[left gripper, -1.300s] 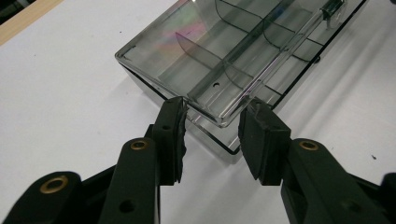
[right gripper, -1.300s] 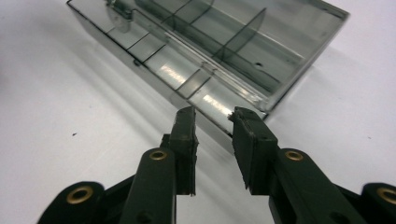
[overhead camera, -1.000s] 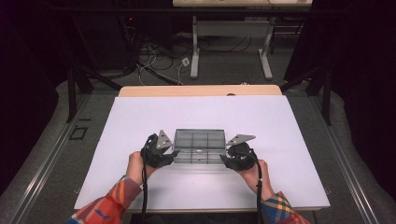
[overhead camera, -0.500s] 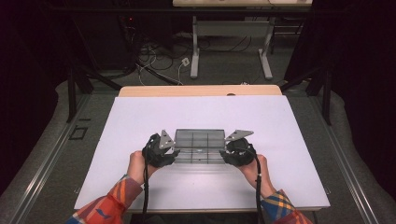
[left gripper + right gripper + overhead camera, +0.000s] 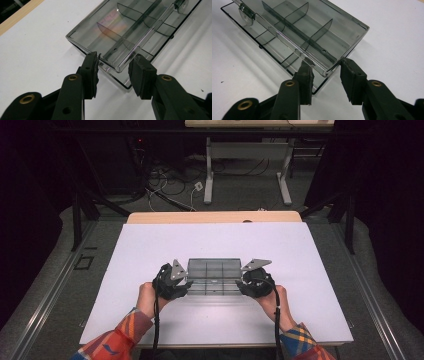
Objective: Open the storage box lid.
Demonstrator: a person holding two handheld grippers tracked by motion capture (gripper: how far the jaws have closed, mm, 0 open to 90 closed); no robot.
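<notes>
We find the clear smoke-tinted compartment box (image 5: 214, 276) lying flat on the white worktop (image 5: 150, 245), near its middle and toward the person's side. Its long axis runs left to right across the worktop. Thin dividers (image 5: 130, 23) split its interior into compartments, and none of the compartments that we can see holds anything. In both gripper views a transparent lid or upper tray edge stands slightly proud of a flat base plate, and a small rounded latch (image 5: 245, 15) sits on the long side nearer the person.

The left gripper (image 5: 113, 71) is at the left short end of the box. Its jaws are apart, one on each side of the near left corner; the left pad (image 5: 91, 72) lies just beside or against the box edge, and we cannot tell whether it touches. The right pad (image 5: 140, 75) lies close to the corner as well.

The right gripper (image 5: 325, 81) mirrors this at the right short end. Its jaws are likewise apart and straddle the near right corner of the box, neither clamped on it.

In the high view the left gripper (image 5: 172, 282) and the right gripper (image 5: 255, 282) flank the box, each held in a hand (image 5: 146, 296) whose plaid sleeve (image 5: 122, 337) enters from the bottom edge. A wooden strip (image 5: 215, 217) borders the far edge of the worktop. Beyond it, cables (image 5: 165, 175) lie on the grey floor beside white table legs (image 5: 209, 175).
</notes>
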